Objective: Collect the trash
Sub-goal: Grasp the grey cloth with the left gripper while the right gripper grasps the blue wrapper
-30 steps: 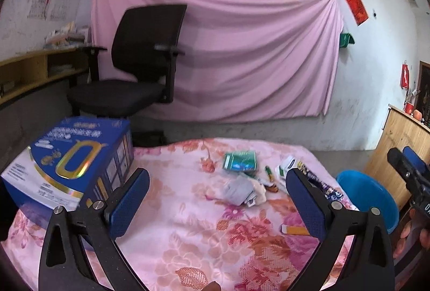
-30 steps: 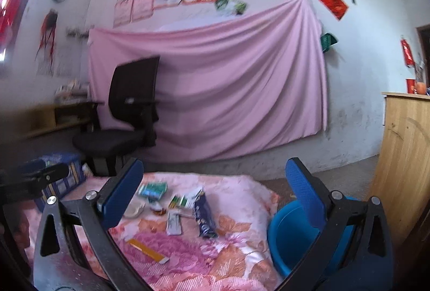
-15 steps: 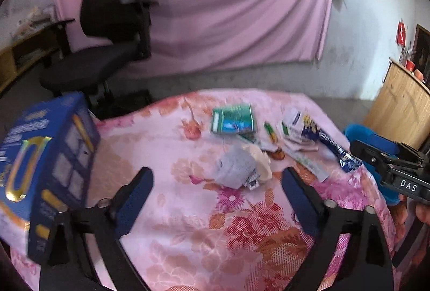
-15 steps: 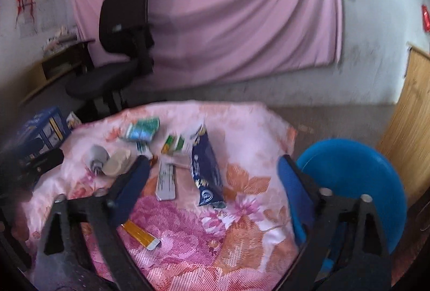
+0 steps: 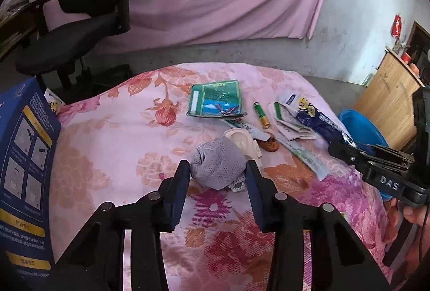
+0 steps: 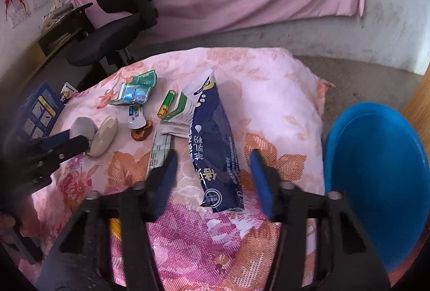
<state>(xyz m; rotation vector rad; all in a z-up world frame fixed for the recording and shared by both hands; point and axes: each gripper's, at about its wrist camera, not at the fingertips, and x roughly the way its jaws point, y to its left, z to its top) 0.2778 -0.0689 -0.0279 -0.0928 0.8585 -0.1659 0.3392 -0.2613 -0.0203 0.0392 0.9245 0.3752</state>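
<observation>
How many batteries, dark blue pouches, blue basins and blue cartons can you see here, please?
Battery: 1
Dark blue pouch: 1
Blue basin: 1
Blue carton: 1
Total: 4

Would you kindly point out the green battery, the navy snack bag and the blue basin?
green battery [image 5: 259, 113], left wrist view, mid-body.
navy snack bag [image 6: 215, 146], right wrist view, printed middle.
blue basin [image 6: 376, 170], right wrist view, inner wall.
</observation>
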